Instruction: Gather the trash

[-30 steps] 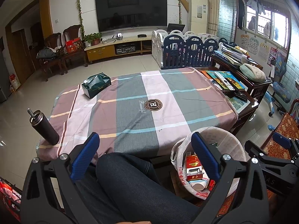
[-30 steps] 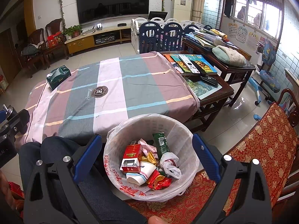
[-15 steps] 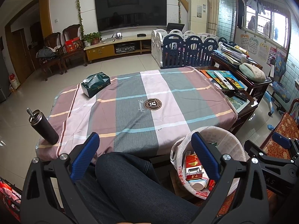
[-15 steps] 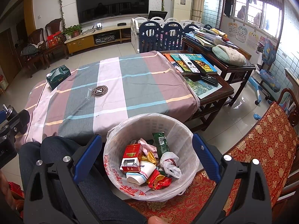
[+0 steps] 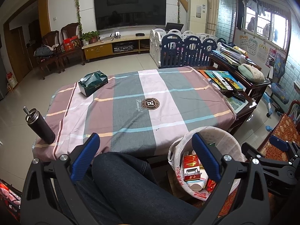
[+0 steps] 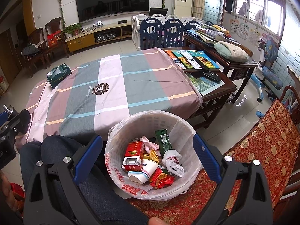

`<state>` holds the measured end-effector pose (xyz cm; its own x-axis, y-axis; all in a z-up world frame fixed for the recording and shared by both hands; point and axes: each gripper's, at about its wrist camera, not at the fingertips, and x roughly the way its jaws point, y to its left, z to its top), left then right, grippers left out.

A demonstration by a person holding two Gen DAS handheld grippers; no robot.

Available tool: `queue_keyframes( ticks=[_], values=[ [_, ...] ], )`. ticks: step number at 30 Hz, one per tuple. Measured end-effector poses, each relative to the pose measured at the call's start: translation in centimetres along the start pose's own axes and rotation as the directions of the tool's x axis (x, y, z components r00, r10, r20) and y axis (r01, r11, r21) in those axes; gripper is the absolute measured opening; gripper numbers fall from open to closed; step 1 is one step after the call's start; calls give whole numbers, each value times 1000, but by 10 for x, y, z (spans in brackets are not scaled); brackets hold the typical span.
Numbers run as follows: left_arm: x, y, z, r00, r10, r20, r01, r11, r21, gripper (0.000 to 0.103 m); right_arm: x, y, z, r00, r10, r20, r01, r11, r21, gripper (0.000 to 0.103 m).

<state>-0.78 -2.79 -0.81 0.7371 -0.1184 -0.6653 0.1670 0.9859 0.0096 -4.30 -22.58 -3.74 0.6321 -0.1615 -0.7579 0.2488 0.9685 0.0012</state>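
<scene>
My right gripper [image 6: 147,150] hangs above the round white bin lined with a thin plastic bag [image 6: 131,123], its blue-padded fingers [image 6: 205,161] spread wide and holding nothing. Inside lie a red cigarette box [image 6: 133,155], a green wrapper [image 6: 163,140] and a paper cup [image 6: 144,171]. My left gripper [image 5: 145,153] is likewise spread apart and empty over my denim knee [image 5: 127,180], beside the striped tablecloth [image 5: 131,101].

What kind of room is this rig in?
Most likely a home living room: a big wall TV over a low media cabinet, a baby playpen fence, and a cloth-covered table. A lined trash bin sits by the person's knee.
</scene>
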Motion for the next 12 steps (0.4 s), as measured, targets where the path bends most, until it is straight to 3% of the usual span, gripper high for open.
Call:
queue_keyframes(
  ticks=[12],
  values=[
    [10, 11, 1, 999, 36, -34, -36, 999, -21, 98, -10, -2, 11, 998, -22, 53, 22, 1000, 3, 95]
  ],
)
